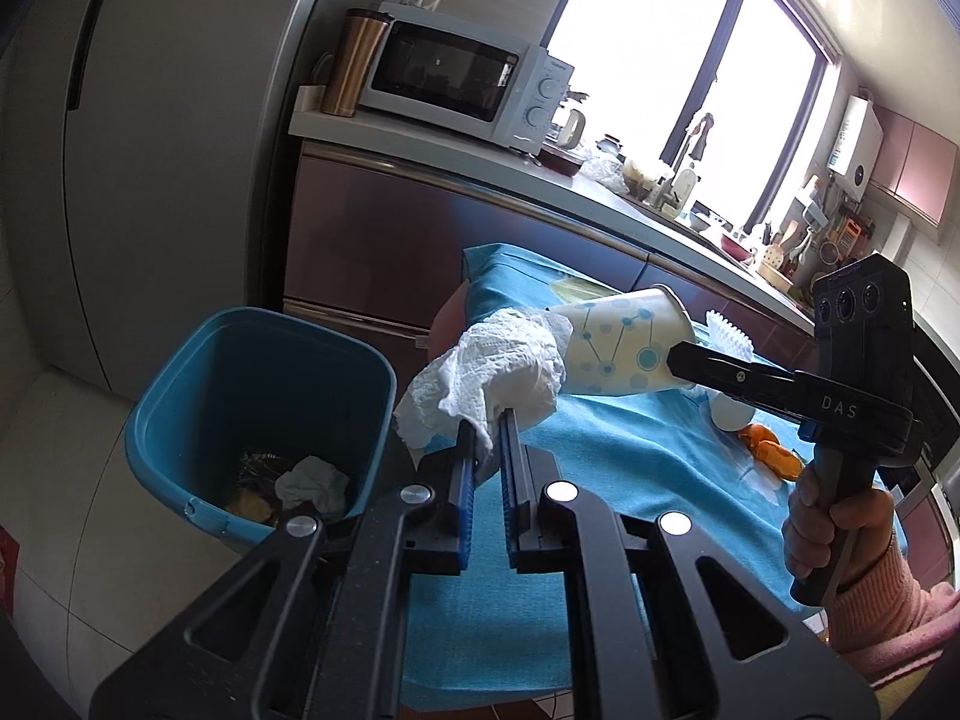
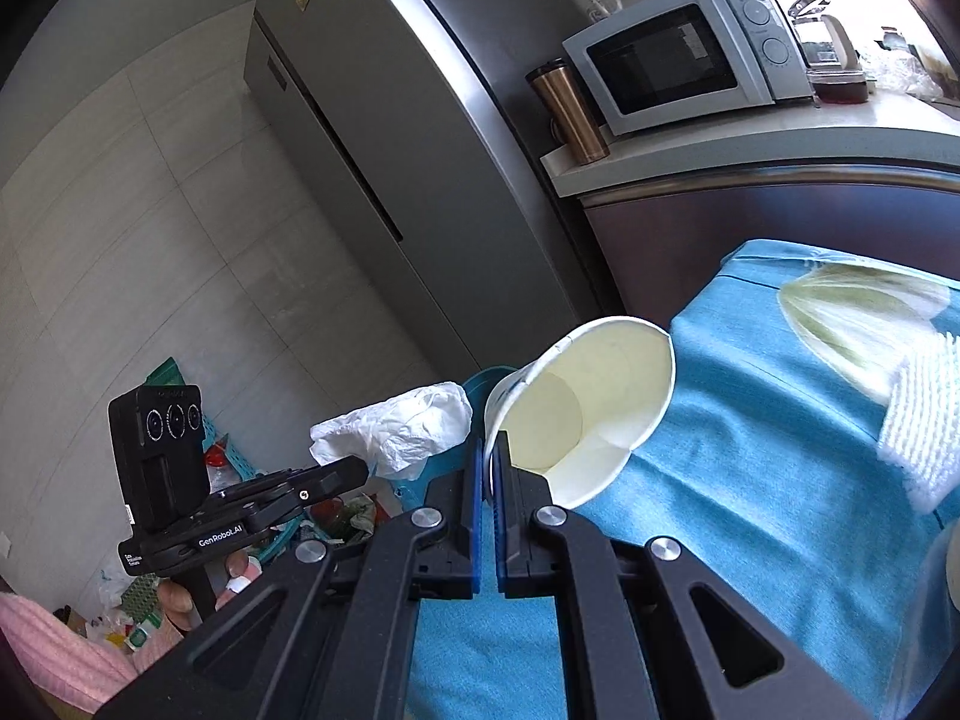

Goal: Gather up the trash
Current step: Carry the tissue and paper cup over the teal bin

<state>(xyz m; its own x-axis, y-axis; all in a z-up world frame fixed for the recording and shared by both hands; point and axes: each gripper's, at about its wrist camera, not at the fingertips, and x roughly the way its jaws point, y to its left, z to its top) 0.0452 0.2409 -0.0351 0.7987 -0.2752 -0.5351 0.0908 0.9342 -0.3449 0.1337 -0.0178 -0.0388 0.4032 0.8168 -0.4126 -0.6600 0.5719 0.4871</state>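
Your left gripper point(image 1: 487, 420) pinches a crumpled tissue point(image 1: 492, 372), your right gripper point(image 2: 491, 450) a paper cup point(image 2: 585, 402), both near the table's bin-side edge; the bin point(image 1: 258, 372) already holds scraps, and orange peel point(image 1: 771, 450) remains on the cloth.

Two tongs, left tongs point(image 1: 487, 420) and right tongs point(image 2: 493, 450); one paper cup point(image 1: 624, 339), one crumpled tissue point(image 1: 498, 378), one blue bin point(image 1: 180, 420), one microwave point(image 1: 462, 78)

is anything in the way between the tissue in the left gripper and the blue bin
Nothing visible. The left gripper holds the crumpled tissue just right of the blue bin, whose mouth is open. The right gripper with the paper cup sits on the far side.
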